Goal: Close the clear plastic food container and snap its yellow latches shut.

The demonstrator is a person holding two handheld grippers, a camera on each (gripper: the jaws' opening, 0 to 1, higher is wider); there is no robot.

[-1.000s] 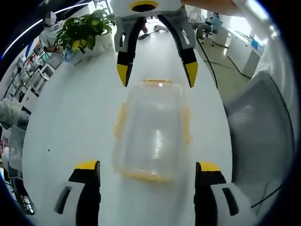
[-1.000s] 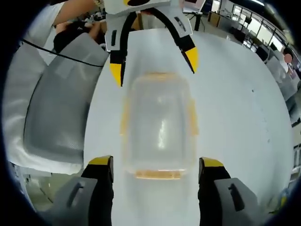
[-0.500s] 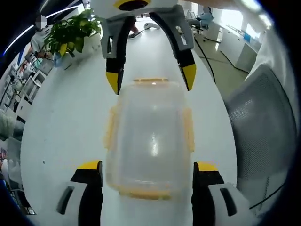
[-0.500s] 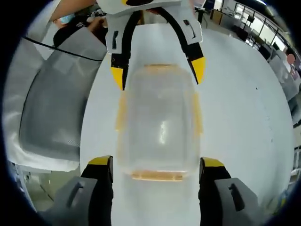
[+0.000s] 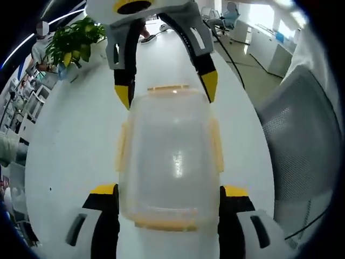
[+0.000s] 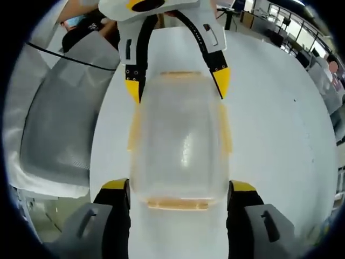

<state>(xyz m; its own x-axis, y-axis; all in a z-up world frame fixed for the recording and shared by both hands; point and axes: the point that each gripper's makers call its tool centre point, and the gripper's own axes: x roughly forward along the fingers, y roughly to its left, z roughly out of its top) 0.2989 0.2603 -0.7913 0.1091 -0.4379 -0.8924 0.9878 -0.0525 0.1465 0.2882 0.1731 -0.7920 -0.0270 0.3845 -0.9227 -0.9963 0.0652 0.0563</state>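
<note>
The clear plastic food container [image 5: 171, 156] rests on the white tabletop [image 5: 70, 135], lid in place on top, lying lengthwise between the two tools. In the left gripper view the left tool [image 5: 168, 191] has its jaws spread wide, one yellow tip on each side of the near end of the container; whether the tips touch the walls cannot be told. The right tool [image 5: 164, 91] enters from the far side, its jaws likewise spread and straddling the far end. The right gripper view shows the same arrangement mirrored: right tool [image 6: 180, 189] at the near end, left tool [image 6: 178, 83] at the far end. Neither tool grasps anything.

Yellow latches [image 5: 216, 145] show along both long sides and at both short ends. They appear to stand slightly out from the walls, so the latches are judged not yet snapped — the haze of the plastic prevents certainty.

Risks from this position:
- The container is light and the tabletop smooth. Pressing one end latch without bracing the opposite end would likely push the container along the surface rather than seat the latch.
- Uneven downward force at one end may tip the lid up at the other, leaving the rim unseated so a latch catches on nothing.
- A jaw tip landing on the curved lid instead of a latch could skid off — the tips are narrow
</note>
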